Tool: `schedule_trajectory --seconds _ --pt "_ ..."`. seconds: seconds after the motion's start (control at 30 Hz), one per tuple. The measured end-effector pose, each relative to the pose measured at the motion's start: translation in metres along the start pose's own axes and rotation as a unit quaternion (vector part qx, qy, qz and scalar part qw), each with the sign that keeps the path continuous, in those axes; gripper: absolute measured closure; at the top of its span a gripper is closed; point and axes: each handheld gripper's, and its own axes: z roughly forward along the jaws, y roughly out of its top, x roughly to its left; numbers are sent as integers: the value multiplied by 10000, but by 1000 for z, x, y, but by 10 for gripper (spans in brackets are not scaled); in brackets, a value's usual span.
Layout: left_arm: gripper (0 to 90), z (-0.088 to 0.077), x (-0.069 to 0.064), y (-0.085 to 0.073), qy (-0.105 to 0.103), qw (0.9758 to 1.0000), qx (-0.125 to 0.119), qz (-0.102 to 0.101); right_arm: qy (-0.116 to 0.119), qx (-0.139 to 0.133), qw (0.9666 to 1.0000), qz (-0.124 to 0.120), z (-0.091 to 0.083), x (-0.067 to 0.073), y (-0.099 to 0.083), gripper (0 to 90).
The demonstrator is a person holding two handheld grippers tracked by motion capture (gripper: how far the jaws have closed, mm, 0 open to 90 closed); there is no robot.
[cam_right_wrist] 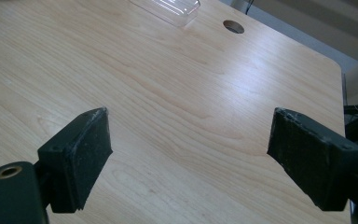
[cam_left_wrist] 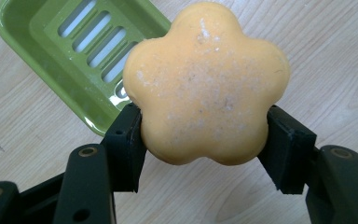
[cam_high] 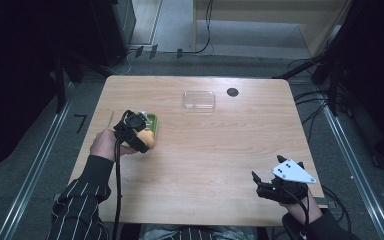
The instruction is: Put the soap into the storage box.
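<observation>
A flower-shaped orange soap (cam_left_wrist: 206, 84) is clamped between the jaws of my left gripper (cam_left_wrist: 205, 140), just above the wood. In the high view the left gripper (cam_high: 139, 134) hovers at the table's left side with the soap (cam_high: 149, 139) under it. A green slotted soap dish (cam_left_wrist: 74, 51) lies just beyond the soap; the same dish (cam_high: 152, 121) peeks out behind the gripper in the high view. My right gripper (cam_high: 266, 184) rests near the front right corner, its jaws wide apart with nothing between them; in the right gripper view its two pads (cam_right_wrist: 77, 156) frame bare wood.
A clear plastic lid or tray (cam_high: 199, 99) lies at the back middle of the wooden table (cam_high: 220, 145), next to a round cable hole (cam_high: 232, 92). The tray (cam_right_wrist: 168, 9) and hole (cam_right_wrist: 233, 26) also appear in the right gripper view. Cables trail on the floor behind.
</observation>
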Motion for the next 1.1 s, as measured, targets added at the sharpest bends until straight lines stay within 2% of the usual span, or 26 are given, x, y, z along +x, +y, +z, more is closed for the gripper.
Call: schedule_trajectory --seconds 0.4,0.47,0.73,1.1 --pt "395 -4 12 8 16 9999 -83 -86 1 -3 10000 14 0 0 0 137" --pt "396 -4 13 10 25 10000 -29 -35 1 -11 10000 13 0 0 0 137" --pt "396 -2 18 16 7 10000 -47 -72 9 -2 10000 12 0 0 0 137" --pt "396 -1 25 26 26 10000 -37 -11 18 3 10000 1 0 0 0 137"
